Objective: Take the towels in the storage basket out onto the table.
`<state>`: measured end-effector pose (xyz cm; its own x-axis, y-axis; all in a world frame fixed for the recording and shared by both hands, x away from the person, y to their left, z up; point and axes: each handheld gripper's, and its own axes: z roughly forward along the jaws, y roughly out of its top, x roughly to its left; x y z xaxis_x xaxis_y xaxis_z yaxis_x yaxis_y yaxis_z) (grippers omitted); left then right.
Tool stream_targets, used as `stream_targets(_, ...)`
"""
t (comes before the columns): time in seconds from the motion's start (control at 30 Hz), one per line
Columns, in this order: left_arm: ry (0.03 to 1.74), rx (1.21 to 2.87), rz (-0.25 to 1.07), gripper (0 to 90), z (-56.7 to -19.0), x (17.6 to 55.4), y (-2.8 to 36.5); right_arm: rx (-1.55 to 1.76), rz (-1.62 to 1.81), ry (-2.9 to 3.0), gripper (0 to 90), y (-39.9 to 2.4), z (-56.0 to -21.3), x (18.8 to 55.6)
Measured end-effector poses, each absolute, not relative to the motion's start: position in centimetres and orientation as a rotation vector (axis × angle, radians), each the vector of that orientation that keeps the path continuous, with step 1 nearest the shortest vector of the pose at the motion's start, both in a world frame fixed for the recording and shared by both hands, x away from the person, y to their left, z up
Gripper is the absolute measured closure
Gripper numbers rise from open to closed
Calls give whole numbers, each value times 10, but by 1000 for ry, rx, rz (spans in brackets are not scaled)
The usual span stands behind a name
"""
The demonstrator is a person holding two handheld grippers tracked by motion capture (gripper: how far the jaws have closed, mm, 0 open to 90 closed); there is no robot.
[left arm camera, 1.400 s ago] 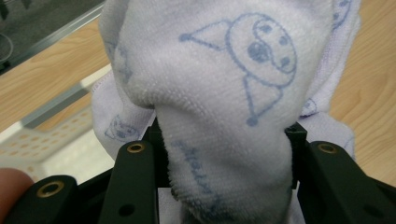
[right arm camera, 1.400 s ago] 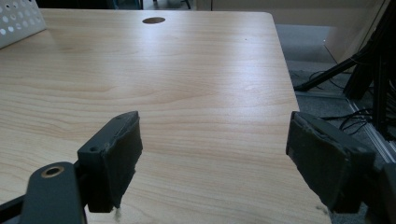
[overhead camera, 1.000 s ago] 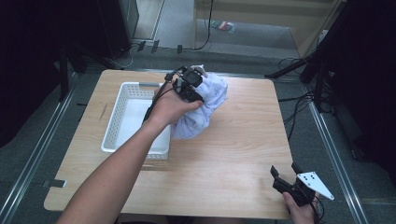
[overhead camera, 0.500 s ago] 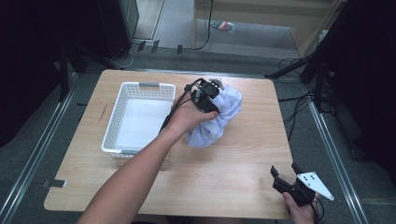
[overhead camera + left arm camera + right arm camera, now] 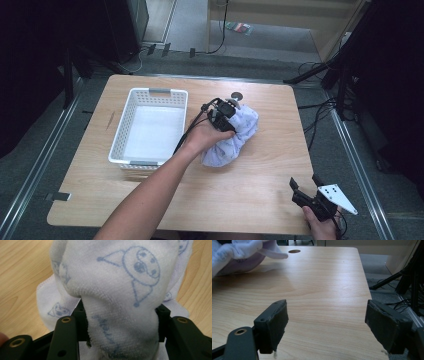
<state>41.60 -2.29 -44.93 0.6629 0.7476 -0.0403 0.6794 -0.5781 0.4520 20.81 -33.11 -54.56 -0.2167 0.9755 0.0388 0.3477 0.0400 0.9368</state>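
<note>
I am easing my left gripper [image 5: 226,114] apart around the towel [image 5: 231,141], its fold bulging between the jaws, while my spread, empty right gripper [image 5: 311,189] waits well apart near the table [image 5: 150,200] corner.

Left gripper [image 5: 226,116] on towel [image 5: 235,137], beside basket [image 5: 131,109]

Even overhead light brightens the table [image 5: 260,200], the room around falling dark. Soft shadow sits under the towel [image 5: 235,137]. Up close, the towel's weave reads crisp; the near jaws blur.
</note>
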Motion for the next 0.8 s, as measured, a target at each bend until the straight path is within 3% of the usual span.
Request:
stream_targets(0.1, 1114, 2438, 182, 435, -455, 416, -24, 1355, 1182, 1646, 190, -331, -546, 208)
stream_targets(0.13, 1133, 2429, 161, 349, -457, 417, -25, 1355, 1182, 1645, 190, -331, -546, 208)
stream_targets(0.2, 1140, 2429, 153, 299, -458, 417, -26, 1355, 1182, 1644, 190, -331, -546, 208)
stream_targets(0.27, 1154, 2410, 159, 151, -457, 416, -26, 1354, 1183, 1644, 190, -331, -546, 208)
stream_targets(0.37, 1148, 2337, 60, 129, -450, 416, -21, 1354, 1183, 1645, 190, -331, -546, 208)
stream_targets(0.4, 1134, 2327, 18, 91, -448, 416, -20, 1355, 1183, 1645, 190, -331, -546, 208)
stream_targets(0.43, 1118, 2336, 13, 0, -444, 414, -19, 1353, 1182, 1646, 190, -331, -546, 208)
stream_targets(0.8, 1144, 2343, 121, 0, -432, 411, 1, 1354, 1179, 1647, 190, -331, -546, 208)
